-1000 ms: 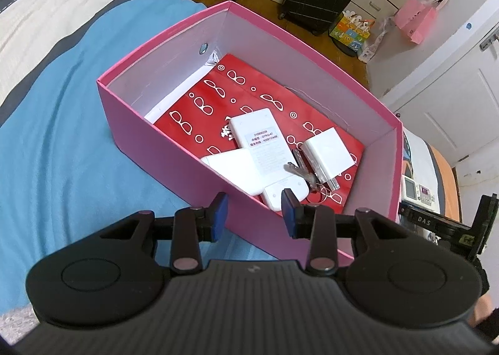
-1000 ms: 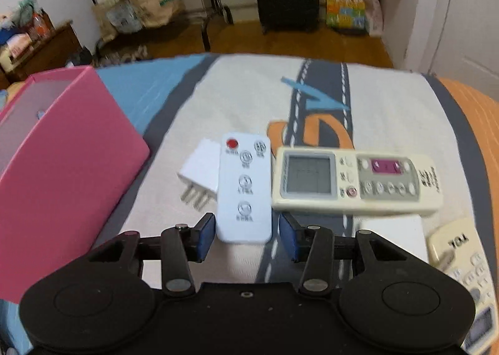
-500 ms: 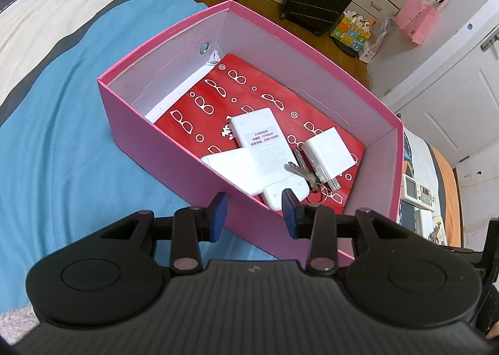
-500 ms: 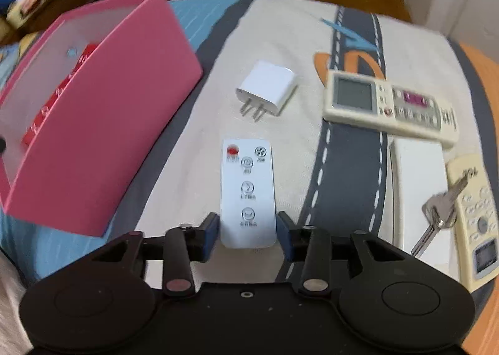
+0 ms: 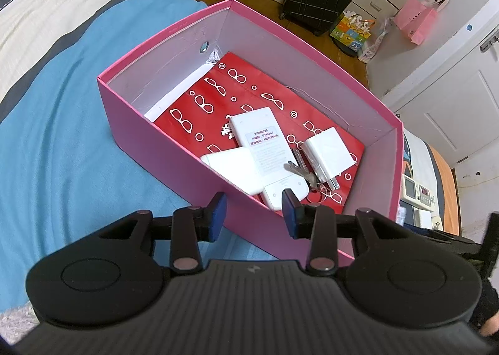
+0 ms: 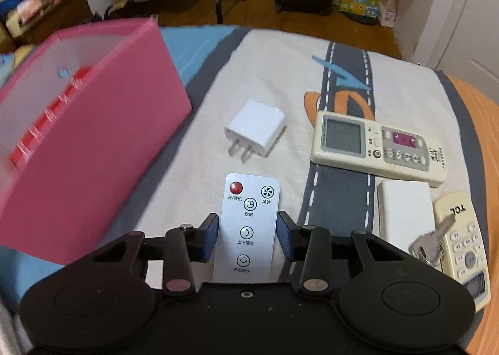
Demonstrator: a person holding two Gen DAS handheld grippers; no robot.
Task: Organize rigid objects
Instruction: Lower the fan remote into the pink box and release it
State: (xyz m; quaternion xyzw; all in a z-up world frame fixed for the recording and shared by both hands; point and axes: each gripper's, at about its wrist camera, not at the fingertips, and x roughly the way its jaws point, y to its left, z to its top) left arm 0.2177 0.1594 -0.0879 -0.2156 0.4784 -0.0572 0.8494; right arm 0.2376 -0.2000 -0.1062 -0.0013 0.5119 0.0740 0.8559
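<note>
The slim white fan remote with a red power button (image 6: 248,227) sits at bottom centre, between the right gripper (image 6: 246,235), whose jaws have just been closing onto its edges. The pink cardboard box (image 6: 93,149) fills the left. The left gripper (image 5: 253,214), jaws apart and empty, hovers at the box's near wall.

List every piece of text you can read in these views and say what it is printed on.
"TCL": cream remote at the right edge.
"开/待机", "风速", "定时", "上下摇头", "左右摇头": white fan remote between the right tongs.
"GYKD-47": label on the white remote in the pink box; its other lines are too small.
Large grey-screen remote: print too blurred.
</note>
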